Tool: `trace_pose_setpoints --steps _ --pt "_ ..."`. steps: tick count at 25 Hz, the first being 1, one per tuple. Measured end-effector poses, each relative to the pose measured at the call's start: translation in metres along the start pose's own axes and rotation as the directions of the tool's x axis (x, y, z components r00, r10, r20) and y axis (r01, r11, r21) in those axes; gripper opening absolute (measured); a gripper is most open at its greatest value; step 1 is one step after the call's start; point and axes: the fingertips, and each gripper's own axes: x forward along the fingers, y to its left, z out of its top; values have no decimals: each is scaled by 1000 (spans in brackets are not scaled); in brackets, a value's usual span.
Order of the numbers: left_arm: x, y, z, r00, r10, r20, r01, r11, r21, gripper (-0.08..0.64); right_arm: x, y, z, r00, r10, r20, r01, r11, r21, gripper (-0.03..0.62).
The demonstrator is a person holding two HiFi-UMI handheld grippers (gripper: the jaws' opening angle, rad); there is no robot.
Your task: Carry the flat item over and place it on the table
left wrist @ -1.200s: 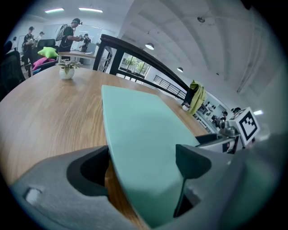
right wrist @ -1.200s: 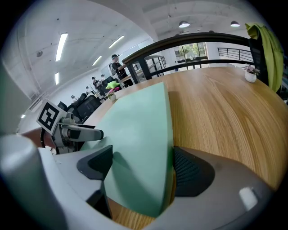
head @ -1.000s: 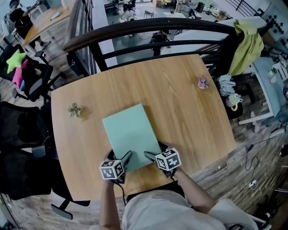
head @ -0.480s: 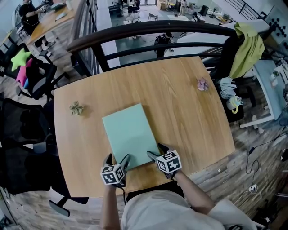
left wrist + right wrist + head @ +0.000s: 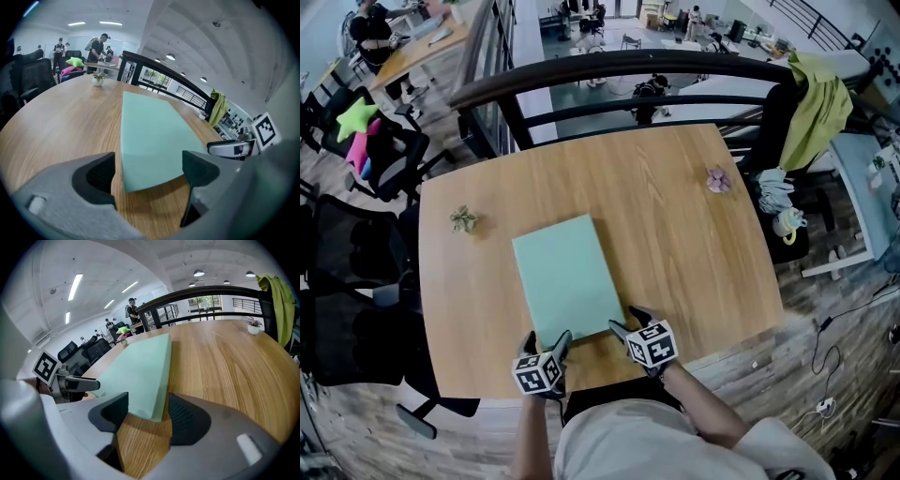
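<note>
The flat item, a mint-green board (image 5: 565, 277), lies flat on the wooden table (image 5: 694, 253). Both grippers sit at its near edge, just off it. My left gripper (image 5: 547, 339) is open, and the board's near left corner (image 5: 140, 140) lies just ahead of its spread jaws (image 5: 149, 164). My right gripper (image 5: 628, 322) is also open. Its jaws (image 5: 147, 404) have just been closing, and the board's near right corner (image 5: 140, 371) reaches the mouth of the gap with the pads apart from it. Each gripper view shows the other gripper beside the board.
Small potted plants stand at the table's left (image 5: 463, 219) and far right (image 5: 717, 179). A dark railing (image 5: 628, 66) runs behind the table. Black chairs (image 5: 347, 281) stand to the left, and a yellow-green cloth (image 5: 820, 103) hangs at the right.
Both grippers have drawn back toward the person, from over the board's near edge to just off it. The board has stayed flat on the table.
</note>
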Motion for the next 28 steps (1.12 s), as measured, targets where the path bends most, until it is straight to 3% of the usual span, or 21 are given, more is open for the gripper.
trace_pose_setpoints --steps 8,15,20,24,28 --pt "-24 -22 -27 997 71 30 -71 997 -22 417 -27 -5 -21 1000 20 -6 -21 999 -37 236" --pt "-40 -42 -36 987 142 77 -141 990 -23 343 -57 -14 -42 1000 11 -3 -11 998 -61 152" --pt "-36 -73 -43 991 113 71 -114 993 12 241 -75 -20 -56 1000 0 -16 -1 996 -84 84" --pt "-29 -103 -51 995 82 53 -86 993 75 190 -91 -23 -67 1000 -9 -16 8 996 -92 61" --pt "-24 -133 -52 998 43 56 -51 988 144 80 -107 -33 -72 999 -42 9 43 995 -92 17"
